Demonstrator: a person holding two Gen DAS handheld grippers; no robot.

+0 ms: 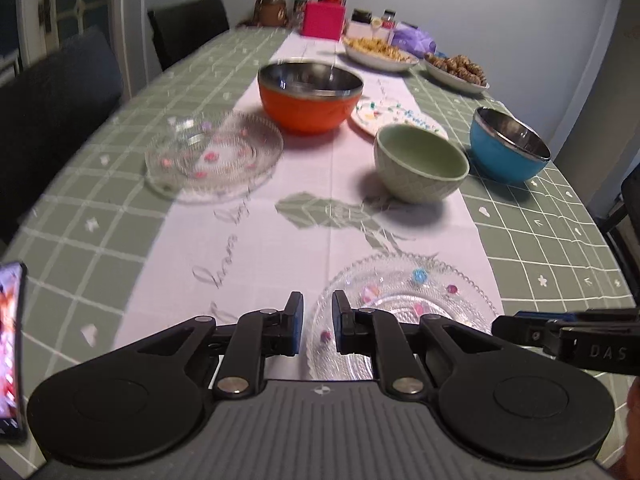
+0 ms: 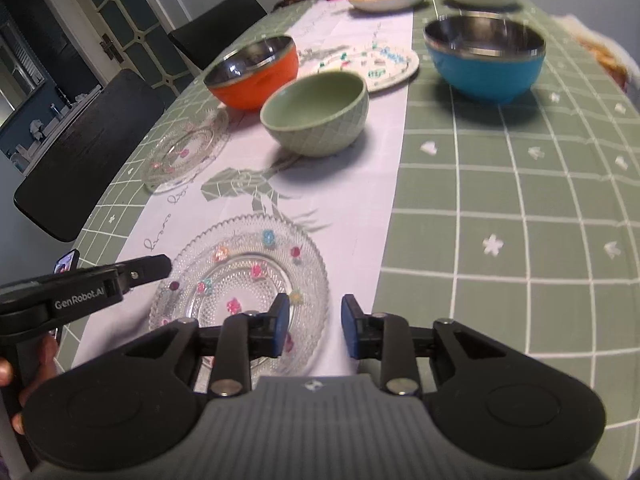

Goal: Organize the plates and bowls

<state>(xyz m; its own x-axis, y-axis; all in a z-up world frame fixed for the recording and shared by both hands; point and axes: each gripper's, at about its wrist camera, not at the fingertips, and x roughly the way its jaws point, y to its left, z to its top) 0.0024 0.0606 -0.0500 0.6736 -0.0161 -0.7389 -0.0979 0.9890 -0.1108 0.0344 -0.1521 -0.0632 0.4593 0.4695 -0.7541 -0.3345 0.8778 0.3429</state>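
A clear glass plate (image 1: 400, 292) (image 2: 248, 264) with coloured flowers lies on the white runner at the near end of the table. My left gripper (image 1: 318, 326) (image 2: 166, 264) is nearly closed over the plate's left rim, one finger inside and one outside. My right gripper (image 2: 314, 324) (image 1: 508, 322) straddles the right rim with its pads clear of the glass. Farther back stand a green bowl (image 1: 420, 164) (image 2: 316, 116), an orange bowl (image 1: 310, 96) (image 2: 256, 72), a blue bowl (image 1: 508, 148) (image 2: 484, 60) and a second glass plate (image 1: 216, 156) (image 2: 184, 152).
A patterned white plate (image 1: 396, 114) (image 2: 380, 64) lies behind the green bowl. Two dishes of food (image 1: 380, 54) (image 1: 456, 70), bottles and a pink box (image 1: 322, 20) crowd the far end. Dark chairs (image 2: 88, 152) line the left side. A phone (image 1: 10, 348) sits at the near left.
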